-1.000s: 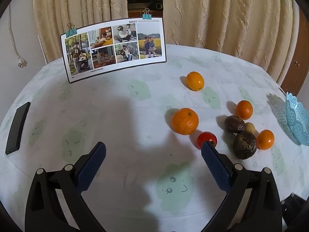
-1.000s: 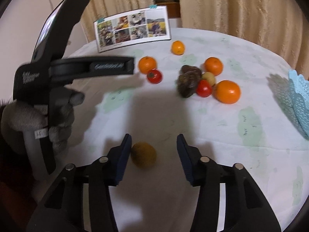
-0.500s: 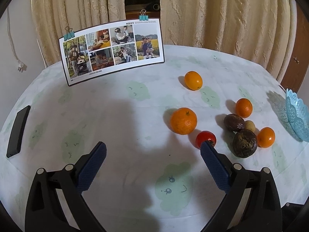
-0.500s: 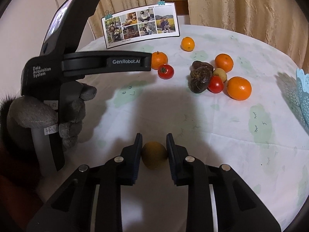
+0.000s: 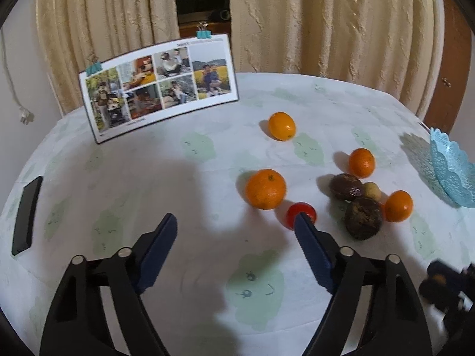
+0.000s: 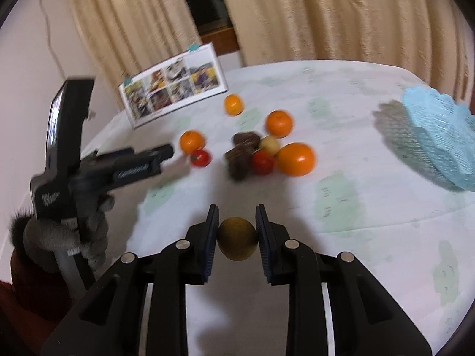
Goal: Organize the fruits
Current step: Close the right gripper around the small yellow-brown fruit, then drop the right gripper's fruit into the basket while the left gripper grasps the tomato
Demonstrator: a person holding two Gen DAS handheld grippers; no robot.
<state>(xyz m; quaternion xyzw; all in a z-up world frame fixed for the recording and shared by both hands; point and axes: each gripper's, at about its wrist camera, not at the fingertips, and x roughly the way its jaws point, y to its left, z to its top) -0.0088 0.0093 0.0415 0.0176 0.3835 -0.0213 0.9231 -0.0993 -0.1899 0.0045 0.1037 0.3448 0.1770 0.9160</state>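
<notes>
Blue-padded jaws of the right gripper (image 6: 236,231) now clamp the small brownish-yellow round fruit (image 6: 237,239), which a second ago lay loose between them on the pale cloud-print tablecloth (image 6: 356,207). Beyond it, the left gripper (image 5: 236,234) stays spread wide over bare cloth with nothing held, its right pad tip just before the small red tomato (image 5: 299,213). Farther off, the oranges (image 5: 265,189) and dark wrinkled fruits (image 5: 362,218) sit unmoved, the light-blue lace-edged basket (image 6: 442,136) at the right.

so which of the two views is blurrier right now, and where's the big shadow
Right wrist view: motion-smeared, worst on the blue basket and left gripper; the held brown fruit stays fairly sharp. Left wrist view: crisp, with a broad shadow on the tablecloth.
</notes>
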